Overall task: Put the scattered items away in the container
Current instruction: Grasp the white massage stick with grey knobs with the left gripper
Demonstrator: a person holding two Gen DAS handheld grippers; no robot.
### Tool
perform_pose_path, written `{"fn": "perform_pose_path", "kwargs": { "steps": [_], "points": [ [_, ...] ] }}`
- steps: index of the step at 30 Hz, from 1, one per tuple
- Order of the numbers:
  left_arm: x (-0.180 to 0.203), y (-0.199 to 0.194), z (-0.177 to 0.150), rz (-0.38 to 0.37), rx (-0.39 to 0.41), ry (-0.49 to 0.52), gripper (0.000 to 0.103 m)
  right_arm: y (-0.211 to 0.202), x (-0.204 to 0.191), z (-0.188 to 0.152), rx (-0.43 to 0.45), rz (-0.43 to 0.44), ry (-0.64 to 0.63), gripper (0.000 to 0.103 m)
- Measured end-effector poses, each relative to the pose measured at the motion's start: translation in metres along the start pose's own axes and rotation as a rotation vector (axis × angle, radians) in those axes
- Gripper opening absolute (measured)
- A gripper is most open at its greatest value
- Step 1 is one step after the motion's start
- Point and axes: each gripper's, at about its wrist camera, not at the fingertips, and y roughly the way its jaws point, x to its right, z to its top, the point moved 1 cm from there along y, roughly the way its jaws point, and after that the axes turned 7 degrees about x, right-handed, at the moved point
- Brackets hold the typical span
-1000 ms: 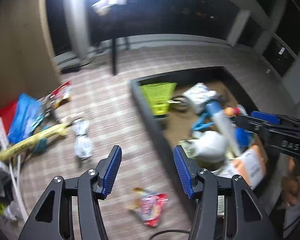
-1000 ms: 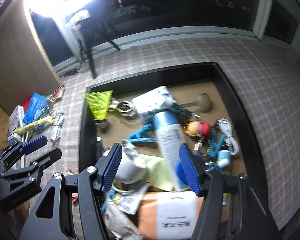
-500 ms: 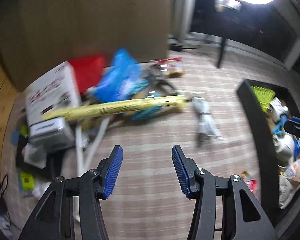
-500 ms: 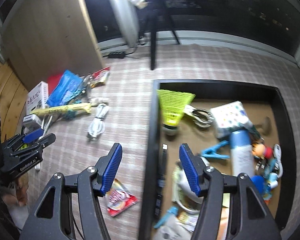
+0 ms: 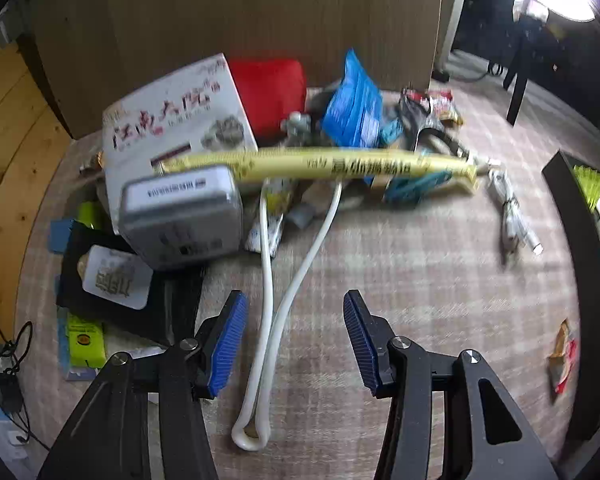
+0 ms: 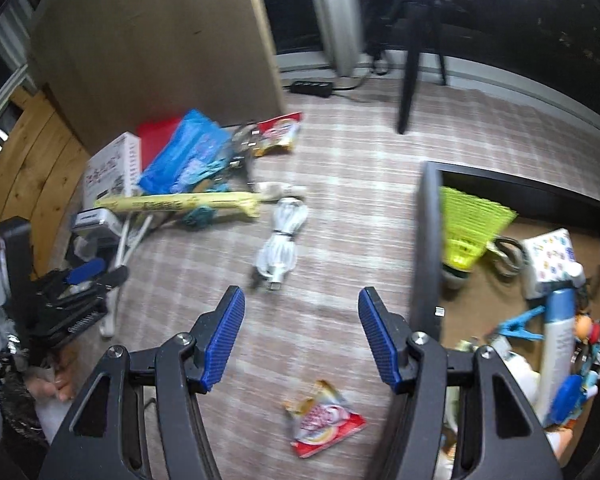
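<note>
1. The container [image 6: 426, 240], a dark-walled tray with a brown floor, sits at the right of the right wrist view. It already holds a fair share: a yellow-green shuttlecock [image 6: 466, 224], a white patterned box [image 6: 550, 256], a blue clothes peg [image 6: 520, 322], a white-and-blue tube [image 6: 556, 344] and smaller bits I cannot tell apart.
2. Much is left on the checked mat. A pile lies at the upper left of that view: a white printed box [image 5: 172, 116], a red packet [image 5: 270, 88], a blue bag [image 5: 354, 108], a long yellow pack [image 5: 328, 164], a grey case [image 5: 184, 216] and a looped white hose [image 5: 268, 300].
3. Apart from the pile, a bundled white cable [image 6: 280, 248] lies mid-frame, and a red snack packet [image 6: 326, 424] lies at the bottom, just left of the container wall.
4. The left gripper [image 5: 292, 340] stands moderately wide with nothing clamped; the hose runs between its blue pads without being touched.
5. The right gripper [image 6: 302, 340] is wide and empty, above bare mat near the cable.
6. My judgement: roughly half done, with both tongs between items, choosing the next pick.
</note>
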Motion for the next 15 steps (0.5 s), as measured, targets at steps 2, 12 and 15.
{"fn": "perform_pose_path", "kwargs": {
  "steps": [2,12,15],
  "points": [
    [0.000,0.005,-0.004,-0.007,-0.011,0.010,0.047,0.007,-0.013,0.002,-0.005,0.015,-0.020,0.058],
    [-0.008,0.015,-0.018,-0.050,-0.032,-0.035,0.024,0.052,-0.048,0.007,-0.071,0.111,-0.025,0.057],
    [-0.009,0.014,-0.021,-0.063,-0.029,-0.037,0.014,0.063,-0.057,0.011,-0.078,0.122,-0.020,0.051]
  ]
}}
